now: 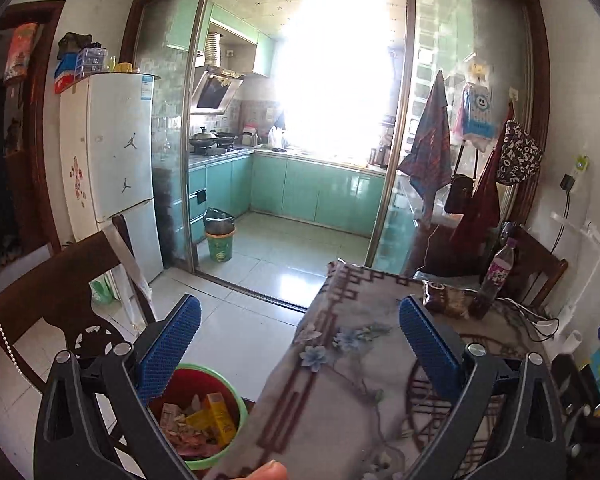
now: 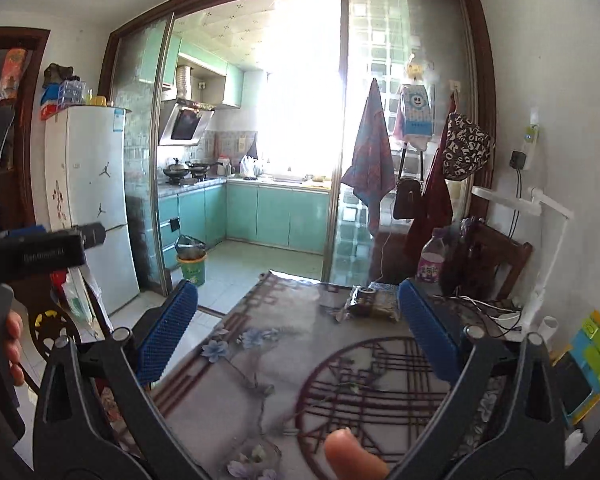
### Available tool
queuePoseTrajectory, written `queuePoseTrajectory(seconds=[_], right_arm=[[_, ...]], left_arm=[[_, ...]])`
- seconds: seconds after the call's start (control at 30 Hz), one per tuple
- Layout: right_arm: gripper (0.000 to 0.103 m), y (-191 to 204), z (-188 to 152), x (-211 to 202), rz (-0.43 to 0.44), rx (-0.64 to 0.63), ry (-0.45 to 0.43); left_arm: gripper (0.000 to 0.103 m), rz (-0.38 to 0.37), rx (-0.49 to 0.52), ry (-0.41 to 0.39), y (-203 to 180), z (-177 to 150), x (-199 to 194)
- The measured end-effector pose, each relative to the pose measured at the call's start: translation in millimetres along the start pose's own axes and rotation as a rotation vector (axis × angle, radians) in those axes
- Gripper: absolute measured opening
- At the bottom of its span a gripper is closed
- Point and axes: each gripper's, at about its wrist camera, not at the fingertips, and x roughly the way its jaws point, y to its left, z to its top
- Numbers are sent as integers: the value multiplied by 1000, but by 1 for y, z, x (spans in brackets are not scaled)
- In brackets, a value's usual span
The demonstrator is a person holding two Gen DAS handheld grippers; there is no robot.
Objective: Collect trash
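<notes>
both my claws are spread apart and hold nothing. the left claw [image 1: 300, 344] hangs over the bench's left edge, with the bin [image 1: 204, 412] on the floor just beside that edge, already part full of wrappers and small boxes. the right claw [image 2: 298, 328] is over the bench [image 2: 260, 344] and looks down its length. the only trash i can pick out is the dark packet [image 2: 370, 300], lying flat near the far edge, just beside the bottle [image 2: 432, 256] at the far right corner. i judge the step in hand is reaching for that packet with the right claw. to do it well i'd go forward low, keep the pads wide until they straddle the packet, then pinch across its short side. it looks soft and crinkly, so a light grip near the middle should do. i'd come in from the left side to stay off the bottle and the cables [image 2: 496, 312] by the right edge, and keep the left claw clear of the bin mouth
</notes>
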Motion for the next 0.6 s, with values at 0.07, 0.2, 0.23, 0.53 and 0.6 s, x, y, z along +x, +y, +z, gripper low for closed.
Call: queuePoseTrajectory(seconds=[0.07, 0.2, 0.23, 0.53, 0.6], right_arm=[[99, -12, -3, -6, 2, 20, 13], [99, -40, -7, -12, 6, 70, 36], [99, -44, -8, -12, 7, 77, 37], [99, -61, -13, -22, 27, 80, 50], [99, -64, -15, -23, 37, 73, 55]], left_arm=[[95, 0, 10, 10, -17, -1, -5], [95, 11, 16, 19, -37, -10, -17], [95, 11, 18, 21, -41, -12, -21], [95, 44, 24, 21, -61, -18, -39], [95, 49, 25, 24, -64, -19, -40]])
